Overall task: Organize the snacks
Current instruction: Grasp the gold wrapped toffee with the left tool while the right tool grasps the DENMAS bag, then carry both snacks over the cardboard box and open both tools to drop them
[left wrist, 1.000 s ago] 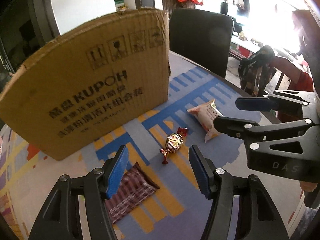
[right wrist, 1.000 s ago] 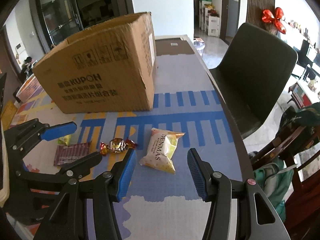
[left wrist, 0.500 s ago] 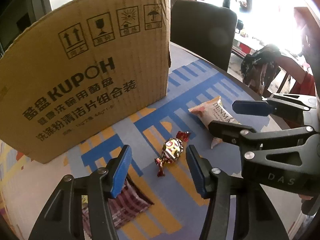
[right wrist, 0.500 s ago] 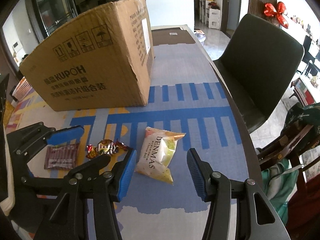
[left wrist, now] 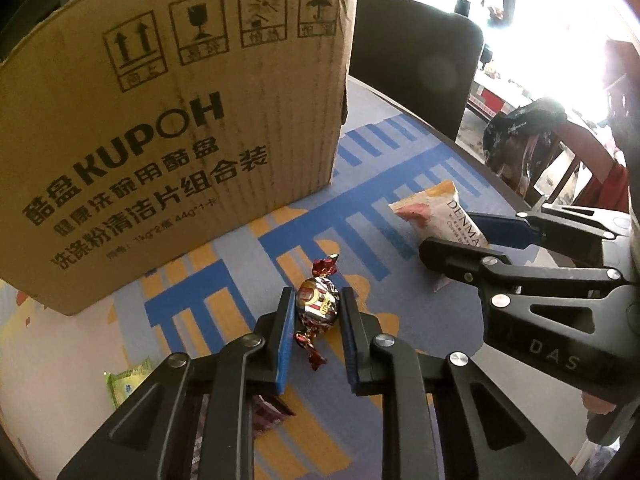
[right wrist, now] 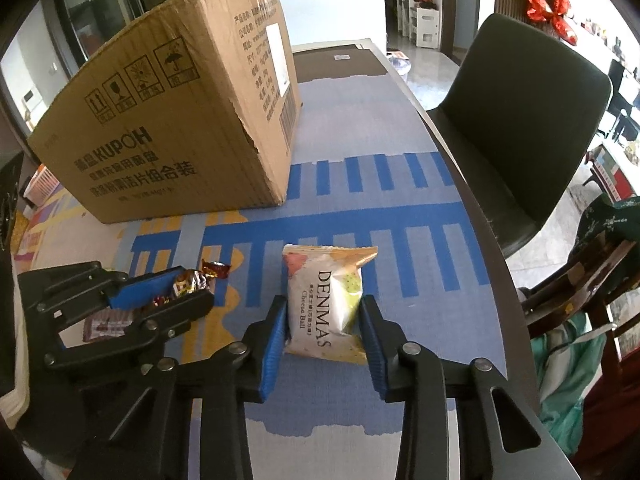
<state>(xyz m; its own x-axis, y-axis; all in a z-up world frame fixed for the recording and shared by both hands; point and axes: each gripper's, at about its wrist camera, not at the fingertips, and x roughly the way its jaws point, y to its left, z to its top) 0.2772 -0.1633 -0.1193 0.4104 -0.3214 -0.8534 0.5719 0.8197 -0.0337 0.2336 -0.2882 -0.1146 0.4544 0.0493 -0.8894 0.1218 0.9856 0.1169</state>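
Left wrist view: the left gripper [left wrist: 316, 312] pinches the foil-wrapped candy [left wrist: 317, 307] between its blue pads, low at 6 o'clock, on the patterned desk [left wrist: 360, 216]. The KUPOH cardboard box [left wrist: 172, 120] fills 10 to 12 o'clock; its inside cannot be seen. At 3 o'clock the right gripper [left wrist: 472, 236] straddles the DENMAS Cheese Ball packet [left wrist: 444, 216]. A green sachet [left wrist: 128, 380] lies at 8 o'clock, and a striped maroon wrapper [left wrist: 268, 412] peeks from under the jaws.

Right wrist view: the right gripper's [right wrist: 325, 320] jaws are closing, both pads against the sides of the DENMAS packet [right wrist: 326, 304] at centre. At 9 o'clock the left gripper [right wrist: 186, 286] grips the candy [right wrist: 190, 280]. The box [right wrist: 172, 132] stands at 11 o'clock, top flaps up, contents hidden. A dark chair [right wrist: 524, 120] sits at 2 o'clock.
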